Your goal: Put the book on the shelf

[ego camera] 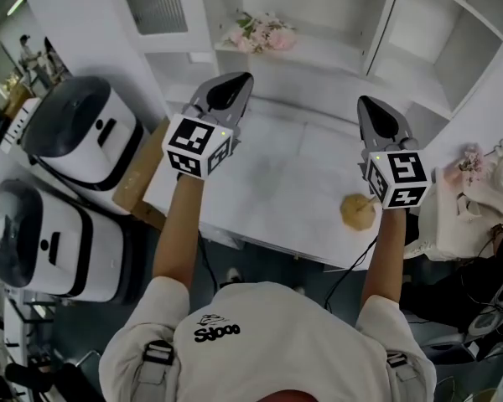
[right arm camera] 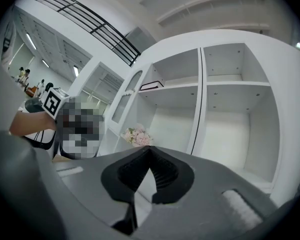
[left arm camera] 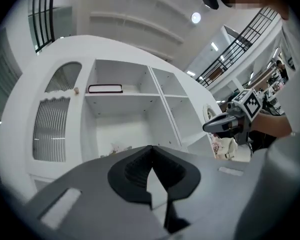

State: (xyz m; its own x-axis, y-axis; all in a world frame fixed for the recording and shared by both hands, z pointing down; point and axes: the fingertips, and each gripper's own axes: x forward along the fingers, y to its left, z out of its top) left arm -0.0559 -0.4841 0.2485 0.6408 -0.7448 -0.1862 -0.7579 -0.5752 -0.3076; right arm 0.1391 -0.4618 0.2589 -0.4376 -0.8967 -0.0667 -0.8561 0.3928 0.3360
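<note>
A dark book (left arm camera: 105, 89) lies flat in the upper left compartment of the white shelf unit (left arm camera: 155, 95); the right gripper view also shows the book (right arm camera: 151, 85), up high. My left gripper (left arm camera: 150, 149) is shut, tips meeting, with nothing between them. My right gripper (right arm camera: 149, 150) is shut and empty too. In the head view the left gripper (ego camera: 235, 82) and right gripper (ego camera: 370, 105) are held side by side above the white table (ego camera: 268, 191), both pointing toward the shelf. From the left gripper view, the right gripper (left arm camera: 230, 124) is visible at the right.
Pink flowers (ego camera: 264, 33) sit on the shelf unit's lower ledge. A brown round object (ego camera: 357, 211) lies near the table's front right. Two white and black appliances (ego camera: 84, 132) and a cardboard piece (ego camera: 138, 178) stand left of the table. A bag (ego camera: 465, 199) is at the right.
</note>
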